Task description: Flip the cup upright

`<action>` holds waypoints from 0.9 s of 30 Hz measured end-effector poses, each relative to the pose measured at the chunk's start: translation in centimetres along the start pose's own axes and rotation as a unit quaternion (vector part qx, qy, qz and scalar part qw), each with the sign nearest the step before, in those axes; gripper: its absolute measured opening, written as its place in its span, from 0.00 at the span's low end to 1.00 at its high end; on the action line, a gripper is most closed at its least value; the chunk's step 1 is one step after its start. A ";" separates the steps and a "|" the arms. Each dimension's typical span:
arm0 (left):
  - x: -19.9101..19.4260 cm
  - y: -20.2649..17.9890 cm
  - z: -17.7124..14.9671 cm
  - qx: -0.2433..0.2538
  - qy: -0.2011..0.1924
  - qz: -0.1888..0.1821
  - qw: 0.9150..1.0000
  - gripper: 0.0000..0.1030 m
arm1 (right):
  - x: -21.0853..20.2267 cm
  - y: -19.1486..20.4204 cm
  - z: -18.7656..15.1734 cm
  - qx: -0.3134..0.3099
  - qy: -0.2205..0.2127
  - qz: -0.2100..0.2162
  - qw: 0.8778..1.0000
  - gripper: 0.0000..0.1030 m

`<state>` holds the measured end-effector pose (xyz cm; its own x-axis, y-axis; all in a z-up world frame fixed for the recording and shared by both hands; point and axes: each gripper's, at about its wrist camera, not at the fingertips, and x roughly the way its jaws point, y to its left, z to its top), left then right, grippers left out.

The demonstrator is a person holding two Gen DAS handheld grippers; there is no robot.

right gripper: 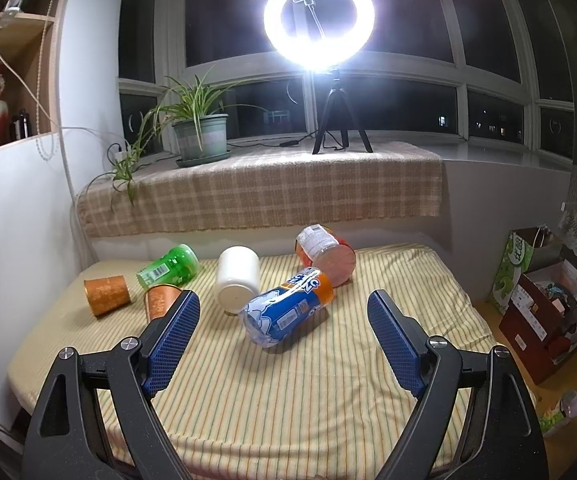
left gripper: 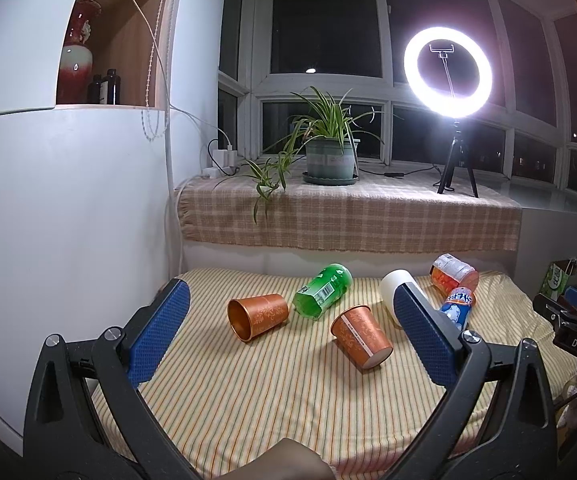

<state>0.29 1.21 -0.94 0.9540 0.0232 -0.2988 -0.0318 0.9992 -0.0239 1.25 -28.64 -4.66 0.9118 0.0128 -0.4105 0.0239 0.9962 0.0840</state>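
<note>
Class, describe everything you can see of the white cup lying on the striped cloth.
The white cup is plain, smooth and unmarked, perhaps plastic or ceramic. It lies on its side on the striped cloth, flat base toward the right gripper's camera, mouth pointing away toward the windowsill. No handle shows. It sits mid-table, between the green bottle and the blue-and-orange bottle, whose end overlaps or meets it. In the left view a finger pad hides part of it. Neither gripper touches it.

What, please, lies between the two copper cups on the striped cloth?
In the left wrist view, only bare striped cloth separates the left copper cup from the right copper cup; the green bottle lies just behind the gap.
</note>
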 end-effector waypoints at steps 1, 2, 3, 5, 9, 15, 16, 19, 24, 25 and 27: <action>0.0 0.0 0.0 0.000 0.000 0.000 1.000 1.00 | 0.0 0.0 0.0 0.000 0.000 0.000 1.000 0.83; 0.0 0.0 0.0 -0.001 0.000 0.000 1.000 1.00 | -0.1 0.1 -0.1 0.000 0.001 0.000 1.000 0.83; 0.0 0.0 0.0 -0.001 0.001 0.000 1.000 1.00 | -0.2 0.1 0.0 0.000 0.001 0.000 1.000 0.83; 0.0 -0.1 0.1 0.000 0.001 0.000 1.000 1.00 | 1.0 0.2 -0.1 0.000 0.003 0.001 1.000 0.83; 0.0 0.0 0.0 0.000 0.001 0.000 1.000 1.00 | 1.0 0.2 -0.1 -0.001 0.004 0.001 1.000 0.83; 0.1 -0.1 0.1 0.000 0.002 0.001 1.000 1.00 | 1.0 0.3 -0.1 0.000 0.003 0.001 1.000 0.83; 0.1 -0.1 0.0 0.000 0.002 0.000 1.000 1.00 | 1.1 0.3 0.0 -0.001 0.004 0.001 1.000 0.83; 0.0 -0.2 0.1 0.000 0.002 0.001 1.000 1.00 | 1.2 0.3 0.0 -0.001 0.004 0.001 1.000 0.83; 0.1 -0.2 0.1 0.000 0.003 0.001 1.000 1.00 | 1.3 0.4 0.0 0.000 0.005 0.002 1.000 0.83; 0.1 -0.1 0.1 -0.001 0.003 0.001 1.000 1.00 | 1.3 0.4 0.0 -0.001 0.005 0.002 1.000 0.83; 0.1 -0.2 0.1 0.000 0.003 0.001 1.000 1.00 | 1.4 0.4 -0.1 0.000 0.005 0.003 1.000 0.83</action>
<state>0.39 1.03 -0.86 0.9522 0.0255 -0.3044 -0.0342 0.9991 -0.0233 2.48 -28.18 -5.27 0.9078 0.0191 -0.4190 0.0186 0.9961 0.0858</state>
